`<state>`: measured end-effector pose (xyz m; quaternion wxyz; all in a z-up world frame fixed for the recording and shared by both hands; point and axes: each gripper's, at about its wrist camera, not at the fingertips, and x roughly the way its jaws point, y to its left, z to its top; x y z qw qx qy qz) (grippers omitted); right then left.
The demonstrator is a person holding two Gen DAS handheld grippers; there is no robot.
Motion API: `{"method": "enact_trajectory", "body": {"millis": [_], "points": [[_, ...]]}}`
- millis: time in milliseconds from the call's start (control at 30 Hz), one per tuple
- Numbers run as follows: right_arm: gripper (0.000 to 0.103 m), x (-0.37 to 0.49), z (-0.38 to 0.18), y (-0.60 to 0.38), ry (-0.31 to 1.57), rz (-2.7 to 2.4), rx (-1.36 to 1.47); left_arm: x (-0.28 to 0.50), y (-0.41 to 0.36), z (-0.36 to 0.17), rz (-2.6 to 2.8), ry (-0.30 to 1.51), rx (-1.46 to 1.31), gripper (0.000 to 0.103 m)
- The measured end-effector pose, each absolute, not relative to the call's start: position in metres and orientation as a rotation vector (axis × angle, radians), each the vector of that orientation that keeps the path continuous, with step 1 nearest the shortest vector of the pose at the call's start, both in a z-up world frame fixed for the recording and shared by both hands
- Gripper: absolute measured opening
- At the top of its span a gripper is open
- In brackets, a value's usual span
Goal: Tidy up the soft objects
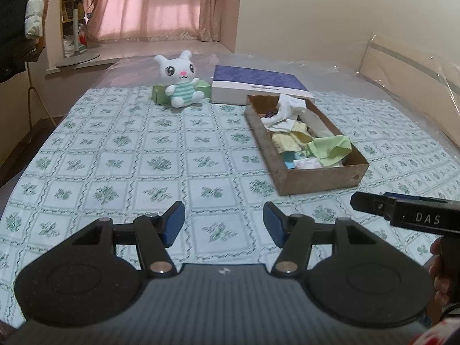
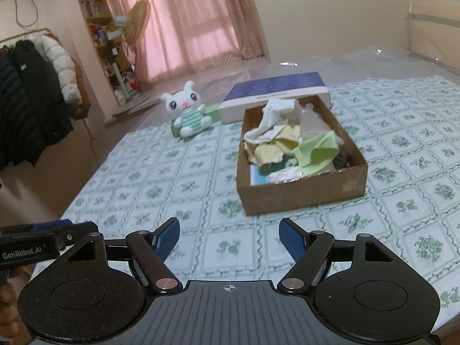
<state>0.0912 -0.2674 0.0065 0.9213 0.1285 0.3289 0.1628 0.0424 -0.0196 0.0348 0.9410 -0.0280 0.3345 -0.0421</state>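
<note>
Left wrist view: the left gripper point(image 1: 223, 222) hangs over the floral bedspread point(image 1: 120, 155) with its jaws standing apart and nothing between the blue pads point(image 1: 174, 224). Ahead and to the right, a brown cardboard box point(image 1: 319, 176) rests on the bedspread, holding a heap of soft items: a white cloth point(image 1: 287, 112) draped at the far end, yellow cloths point(image 1: 287, 139) in the middle, and a light green cloth point(image 1: 330, 148) toward the near end. Behind the box lies a flat purple-topped box point(image 1: 258, 83), touching or just beside its far corner. A white plush rabbit point(image 1: 181, 79) in a striped green top sits upright farther left, leaning against a small green carton point(image 1: 159, 95). The right gripper point(image 1: 402, 212) enters at the right edge, seen side-on, with a hand point(image 1: 440, 273) on its grip; its jaw state cannot be read from this angle. Right wrist view: the right gripper point(image 2: 229, 237) is likewise open and empty, above the bedspread point(image 2: 172, 178), short of the cardboard box point(image 2: 302, 195). The white cloth point(image 2: 273, 118), yellow cloths point(image 2: 270, 148) and green cloth point(image 2: 313, 151) lie piled inside. The plush rabbit point(image 2: 187, 109) sits left of the purple-topped box point(image 2: 276, 92), with the green carton point(image 2: 212, 112) behind it. The left gripper point(image 2: 51, 238) shows at the left edge. Jackets point(image 2: 31, 86) hang on a rack by the wall.
</note>
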Motion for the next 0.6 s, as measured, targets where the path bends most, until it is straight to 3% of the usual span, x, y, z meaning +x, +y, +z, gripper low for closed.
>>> {"method": "enact_trajectory", "body": {"millis": [600], "points": [[0.076,0.075,-0.006,-0.219,0.716,0.418,0.146,0.014,0.007,0.016,-0.032,0.721,-0.065,0.058]]}}
